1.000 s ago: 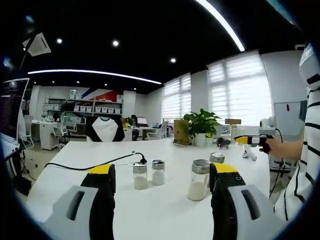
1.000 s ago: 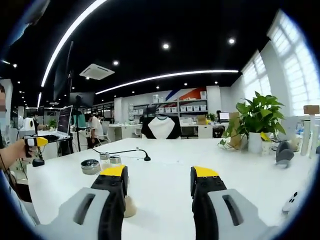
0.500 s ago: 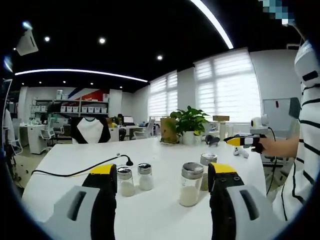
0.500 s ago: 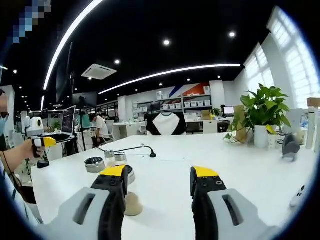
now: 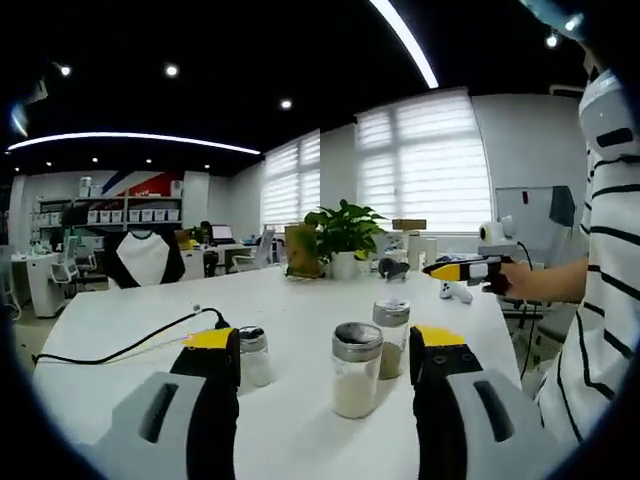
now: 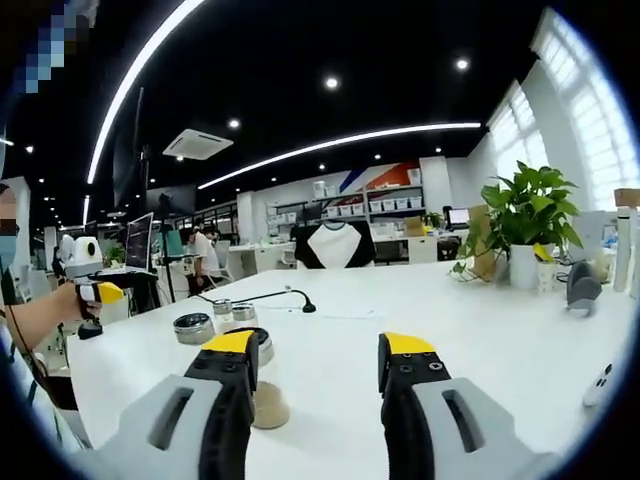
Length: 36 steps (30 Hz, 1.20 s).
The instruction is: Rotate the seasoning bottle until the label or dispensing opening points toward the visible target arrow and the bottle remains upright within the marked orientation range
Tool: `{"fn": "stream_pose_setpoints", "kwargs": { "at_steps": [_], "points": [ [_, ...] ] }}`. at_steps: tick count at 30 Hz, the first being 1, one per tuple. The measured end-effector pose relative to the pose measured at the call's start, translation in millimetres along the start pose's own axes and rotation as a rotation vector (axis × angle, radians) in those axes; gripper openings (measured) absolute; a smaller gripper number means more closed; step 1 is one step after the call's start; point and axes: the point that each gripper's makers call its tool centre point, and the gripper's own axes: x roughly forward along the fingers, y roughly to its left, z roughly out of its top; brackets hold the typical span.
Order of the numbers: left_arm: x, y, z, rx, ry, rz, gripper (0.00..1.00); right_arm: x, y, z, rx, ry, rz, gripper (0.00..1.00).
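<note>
Seasoning bottle (image 5: 356,369) upright, no readable label, between wide left tongs (image 5: 325,352); right tongs (image 6: 314,357) wide, empty.

Both grippers are hovering with jaws spread apart: the left gripper (image 5: 325,350) and the right gripper (image 6: 318,355), apparently gripping nothing.

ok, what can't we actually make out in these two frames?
- Target arrow and orientation marks: none can be made out on the white table.
- Seasoning bottle, left gripper view: label and opening direction too small to read.
- Small shaker, left gripper view: partly behind that gripper's left jaw.
- Bottle, right gripper view: mostly behind that gripper's left jaw.
</note>
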Motion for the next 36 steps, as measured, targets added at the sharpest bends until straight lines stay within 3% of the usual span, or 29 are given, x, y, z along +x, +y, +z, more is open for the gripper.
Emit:
{"fn": "stream_pose_setpoints", "kwargs": {
  "at_steps": [8,13,16,24,36],
  "points": [
    [44.2,-10.2,2.4,-0.015,-0.004,-0.119,0.72,-0.9,5.8,0.7,-0.008,0.006,0.015,0.46],
    [61.0,-14.5,-11.0,-0.016,0.034,-0.149,0.71,-4.5,4.8,-1.0,-0.014,0.013,0.006,0.45],
    [64.3,-19.4,-15.4,-0.018,0.035,-0.174,0.64,-7.0,1.8,-1.6,-0.011,0.014,-0.004,0.45],
    [75.1,-25.3,-33.2,-0.01,0.075,-0.189,0.64,-8.3,-1.4,-1.7,-0.014,0.017,-0.015,0.45],
    [80.3,-29.8,-37.9,-0.02,0.085,-0.205,0.54,-9.3,-2.8,-1.3,-0.017,0.016,-0.023,0.45]
  ]
}}
